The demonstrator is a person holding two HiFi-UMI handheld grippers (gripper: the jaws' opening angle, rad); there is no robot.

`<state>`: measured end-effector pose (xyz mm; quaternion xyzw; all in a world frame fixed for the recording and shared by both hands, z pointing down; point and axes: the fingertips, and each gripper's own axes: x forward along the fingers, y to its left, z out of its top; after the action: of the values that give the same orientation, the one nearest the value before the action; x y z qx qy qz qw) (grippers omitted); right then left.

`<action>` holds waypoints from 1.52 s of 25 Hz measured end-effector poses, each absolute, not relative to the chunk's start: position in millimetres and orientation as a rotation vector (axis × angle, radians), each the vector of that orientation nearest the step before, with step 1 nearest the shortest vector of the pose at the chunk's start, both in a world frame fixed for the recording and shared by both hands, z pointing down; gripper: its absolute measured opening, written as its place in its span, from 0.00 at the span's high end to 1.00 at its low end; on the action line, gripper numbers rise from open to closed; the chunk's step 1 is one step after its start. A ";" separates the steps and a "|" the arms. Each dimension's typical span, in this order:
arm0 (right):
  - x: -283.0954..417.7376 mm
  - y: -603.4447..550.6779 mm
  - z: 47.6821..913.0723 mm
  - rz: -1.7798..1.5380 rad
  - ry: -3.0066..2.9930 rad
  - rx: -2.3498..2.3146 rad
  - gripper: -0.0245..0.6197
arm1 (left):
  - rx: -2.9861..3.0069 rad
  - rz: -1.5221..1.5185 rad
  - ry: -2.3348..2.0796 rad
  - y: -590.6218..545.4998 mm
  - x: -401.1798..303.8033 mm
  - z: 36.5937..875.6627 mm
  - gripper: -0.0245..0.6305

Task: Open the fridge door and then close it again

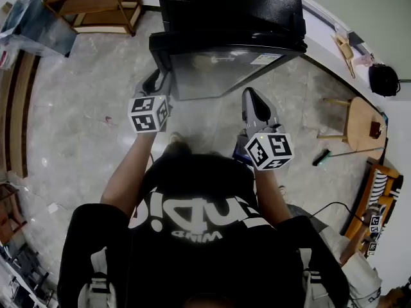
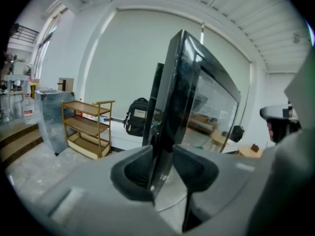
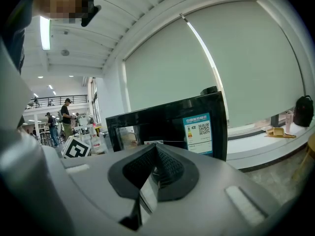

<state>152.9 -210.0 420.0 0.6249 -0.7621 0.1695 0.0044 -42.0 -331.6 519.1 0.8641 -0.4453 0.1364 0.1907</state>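
A black fridge [image 1: 231, 5] stands ahead of me, and its glass door [image 1: 218, 69] is swung partly open toward me. My left gripper [image 1: 156, 81] is at the door's free left edge. In the left gripper view that door edge [image 2: 172, 107] runs upright between the two pads, and the left gripper [image 2: 162, 168] is shut on it. My right gripper [image 1: 252, 95] hangs free in front of the door's right part, shut on nothing. In the right gripper view its pads meet at the right gripper [image 3: 155, 149], with the door [image 3: 167, 127] and its label sticker [image 3: 198, 132] behind.
A wooden shelf rack [image 1: 96, 2] stands at the far left, also the shelf rack [image 2: 86, 127]. A black backpack [image 2: 137, 117] leans by the wall. A round wooden stool [image 1: 359, 124] and another black bag [image 1: 383, 79] are at the right. People [image 3: 65, 117] stand far off.
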 end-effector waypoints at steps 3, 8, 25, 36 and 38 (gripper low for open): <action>193.4 -226.9 434.9 0.549 -2.361 1.984 0.96 | 2.431 0.396 -1.234 -357.7 -1.5 533.5 0.77; 191.0 -235.5 434.5 0.557 -2.325 2.024 0.96 | 2.450 0.398 -1.212 -383.4 -2.4 531.5 0.77; 142.1 -218.5 409.9 0.514 -2.229 2.132 0.96 | 2.495 0.411 -1.165 -413.9 -51.3 511.6 0.78; 141.2 -200.8 404.4 0.499 -2.150 2.243 0.96 | 2.520 0.409 -1.129 -420.4 -49.2 511.5 0.78; 142.0 -196.3 402.0 0.494 -2.141 2.256 0.96 | 2.516 0.411 -1.126 -420.0 -50.0 510.8 0.78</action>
<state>142.0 -196.3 402.0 0.7163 -0.6799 0.1568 -0.0036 -50.0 -420.0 510.8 0.8886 -0.3978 0.1452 0.1763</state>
